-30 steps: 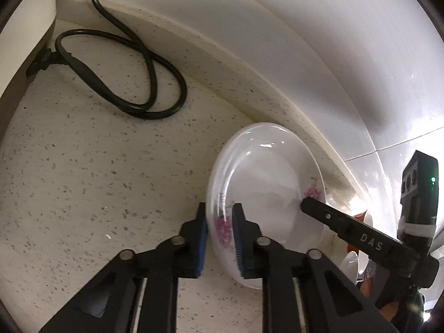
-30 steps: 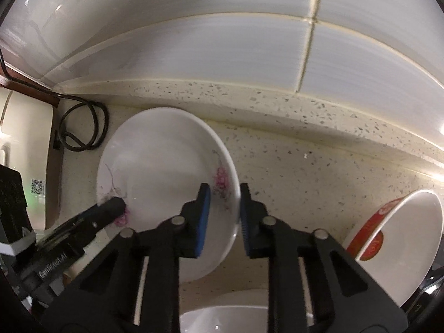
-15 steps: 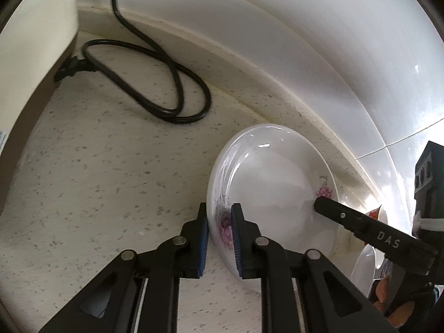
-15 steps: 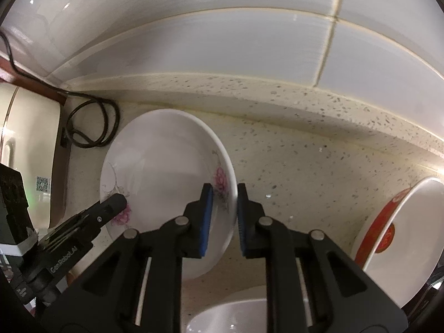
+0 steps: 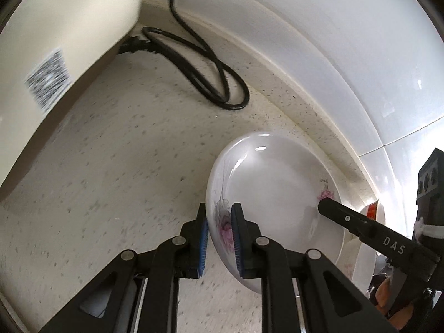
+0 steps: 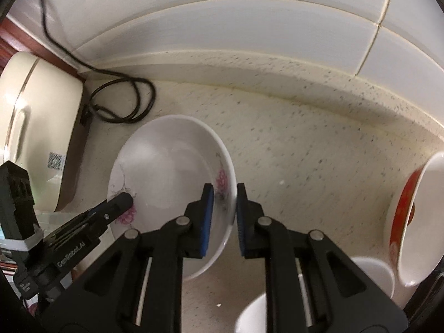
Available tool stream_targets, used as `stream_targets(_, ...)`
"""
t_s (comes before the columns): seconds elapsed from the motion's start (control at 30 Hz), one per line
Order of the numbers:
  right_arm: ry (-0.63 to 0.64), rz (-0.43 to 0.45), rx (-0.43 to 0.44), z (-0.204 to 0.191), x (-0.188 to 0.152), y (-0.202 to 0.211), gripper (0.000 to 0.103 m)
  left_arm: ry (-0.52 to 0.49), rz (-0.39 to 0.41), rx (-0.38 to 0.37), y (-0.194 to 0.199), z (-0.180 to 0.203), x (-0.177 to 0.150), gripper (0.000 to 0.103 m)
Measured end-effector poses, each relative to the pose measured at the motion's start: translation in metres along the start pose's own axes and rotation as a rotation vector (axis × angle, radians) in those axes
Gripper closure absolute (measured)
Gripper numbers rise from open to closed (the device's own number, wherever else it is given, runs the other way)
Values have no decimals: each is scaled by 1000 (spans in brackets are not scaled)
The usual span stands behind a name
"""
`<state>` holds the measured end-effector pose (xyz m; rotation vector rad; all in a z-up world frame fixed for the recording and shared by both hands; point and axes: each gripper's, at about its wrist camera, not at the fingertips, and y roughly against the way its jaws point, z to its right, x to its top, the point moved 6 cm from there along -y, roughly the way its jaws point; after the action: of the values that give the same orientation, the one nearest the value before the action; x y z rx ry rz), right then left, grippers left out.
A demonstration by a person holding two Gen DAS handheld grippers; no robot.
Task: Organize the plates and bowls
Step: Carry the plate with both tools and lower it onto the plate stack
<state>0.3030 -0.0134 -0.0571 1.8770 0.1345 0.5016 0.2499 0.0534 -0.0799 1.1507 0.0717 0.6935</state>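
Since a second ago both grippers have carried the floral plate (image 5: pixel 277 194) leftward, nearer the cream appliance (image 6: pixel 36 116). My left gripper (image 5: pixel 219 238) pinches its near rim; my right gripper (image 6: pixel 224 216) clamps the opposite rim. I judge both must move together, level, keeping it above the surface (image 6: pixel 305 152).

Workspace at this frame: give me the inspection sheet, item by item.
Surface: speckled cream countertop.
Job's things: floral plate gripped at both rims; red-and-white bowl on edge at right; white bowl below it.
Clutter: cream appliance with a QR label.
Grippers: left gripper and right gripper both shut on opposite rims.
Cables: black cord looped behind appliance.
Surroundings: white tiled wall.
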Motion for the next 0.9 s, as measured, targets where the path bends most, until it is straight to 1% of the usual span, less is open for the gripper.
stream_targets(0.13,50,9,-10,-16,-10,6,84,23,-6,-16,9,-15,-12,86)
stream_targets(0.23,100,1,-37,-33,-19,3,84,29,-1,-6,11,-21,-20,86)
stream_targets(0.3,112,-4,-39,-36,-21,0,84,32,3,-1,14,-25,-24,86)
stream_targets(0.37,131,-2,-44,-41,-31,2,84,41,8,-3,22,-30,-23,86)
stream_targets(0.47,140,9,-30,-52,-43,5,84,39,18,-2,32,-36,-33,86)
stream_targets(0.6,153,26,-37,-61,-65,8,84,19,33,2,40,-37,-46,86)
stream_targets(0.73,128,43,-16,-60,-93,19,84,-8,39,-4,60,-43,-63,86)
stream_targets(0.77,125,43,-15,-59,-101,21,84,-20,38,-4,71,-49,-69,86)
stream_targets(0.9,94,52,1,-56,-136,28,84,-69,18,3,77,-49,-94,86)
